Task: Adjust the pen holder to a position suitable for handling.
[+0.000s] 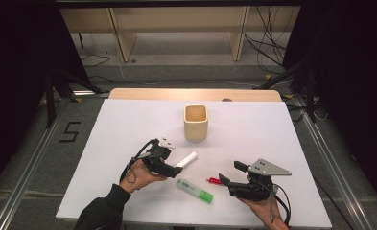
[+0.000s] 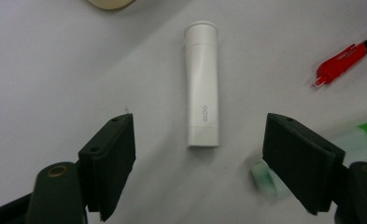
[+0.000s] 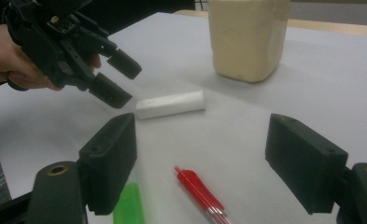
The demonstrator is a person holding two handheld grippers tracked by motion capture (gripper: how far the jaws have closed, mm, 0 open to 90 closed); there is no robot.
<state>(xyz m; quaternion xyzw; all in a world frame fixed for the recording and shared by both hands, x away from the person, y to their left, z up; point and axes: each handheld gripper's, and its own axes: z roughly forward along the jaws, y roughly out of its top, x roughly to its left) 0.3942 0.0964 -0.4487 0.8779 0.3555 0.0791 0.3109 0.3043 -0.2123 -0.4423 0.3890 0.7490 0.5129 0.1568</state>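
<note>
The job looks like it has only just begun. The cream cup (image 1: 195, 122) stands in the upper middle of the high view, and as far as its top shows, nothing is in it yet. The white tube (image 1: 186, 160) lies flat on the white table (image 1: 128, 124), near the middle. The left gripper (image 1: 175, 168) hovers over the tube's near end with its jaws spread wide, one on each side, not touching it. The green marker (image 1: 194, 190) and red pen (image 1: 215, 181) lie low in the picture, waiting. The right gripper (image 1: 228, 173) sits low right, jaws wide apart, holding nothing.
</note>
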